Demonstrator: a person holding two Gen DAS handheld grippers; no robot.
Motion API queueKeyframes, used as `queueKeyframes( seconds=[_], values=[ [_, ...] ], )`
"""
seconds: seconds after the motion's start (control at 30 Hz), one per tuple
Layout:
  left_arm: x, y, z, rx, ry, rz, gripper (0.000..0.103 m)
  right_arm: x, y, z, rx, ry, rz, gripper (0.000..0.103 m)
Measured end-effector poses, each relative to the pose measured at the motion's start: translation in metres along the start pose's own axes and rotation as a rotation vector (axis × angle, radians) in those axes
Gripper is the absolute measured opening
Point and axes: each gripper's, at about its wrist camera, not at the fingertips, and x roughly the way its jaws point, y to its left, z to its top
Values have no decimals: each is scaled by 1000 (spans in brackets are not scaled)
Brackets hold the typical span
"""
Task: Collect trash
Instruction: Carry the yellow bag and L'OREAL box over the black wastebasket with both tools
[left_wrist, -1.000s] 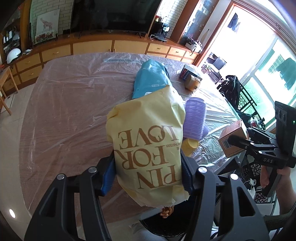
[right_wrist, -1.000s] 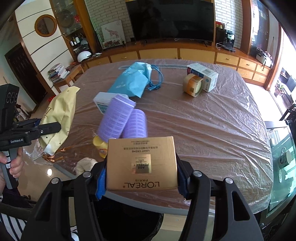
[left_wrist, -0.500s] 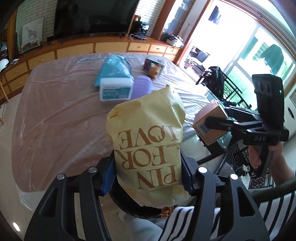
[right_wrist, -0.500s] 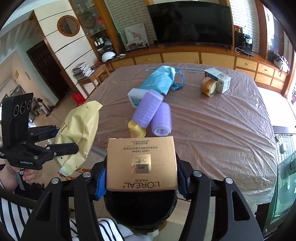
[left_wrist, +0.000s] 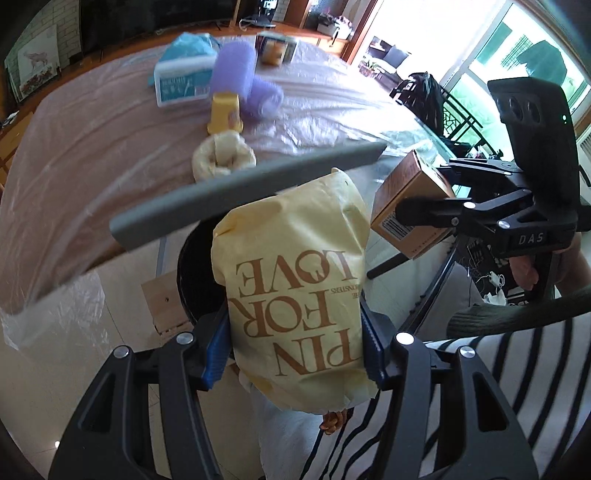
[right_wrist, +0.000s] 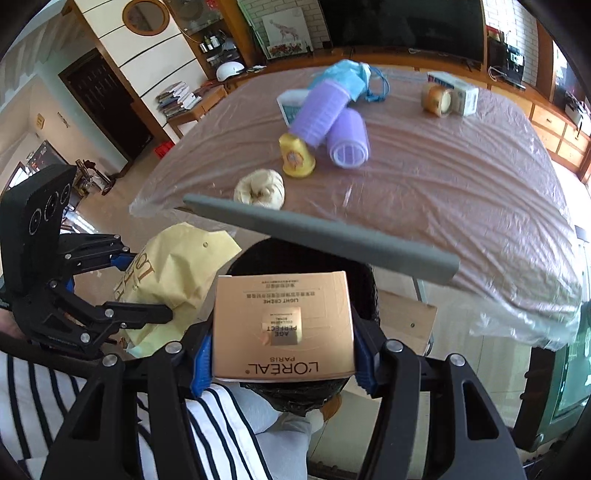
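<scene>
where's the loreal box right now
The L'Oreal box is clamped in the right gripper, held off the table's near edge above the black bin, with the yellow bag to its left.

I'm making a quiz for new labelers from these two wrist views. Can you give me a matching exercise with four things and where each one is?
Things:
1. yellow bag
2. L'Oreal box
3. purple rollers
4. black bin

Places:
A. lying on the covered table
B. clamped in the right gripper
C. on the floor, below both grippers
D. clamped in the left gripper

Pairs: 1-D, 2-B, 3-A, 4-C
</scene>
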Motion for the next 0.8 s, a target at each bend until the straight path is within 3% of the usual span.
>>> queueKeyframes(
  seconds=[0.37,0.8],
  values=[
    [51,10,-3,-45,34,81,59,52,-14,-13,74,34,-62,58],
    [78,16,3,-39,47,138,59,94,-16,-17,117,48,-116,58]
  ],
)
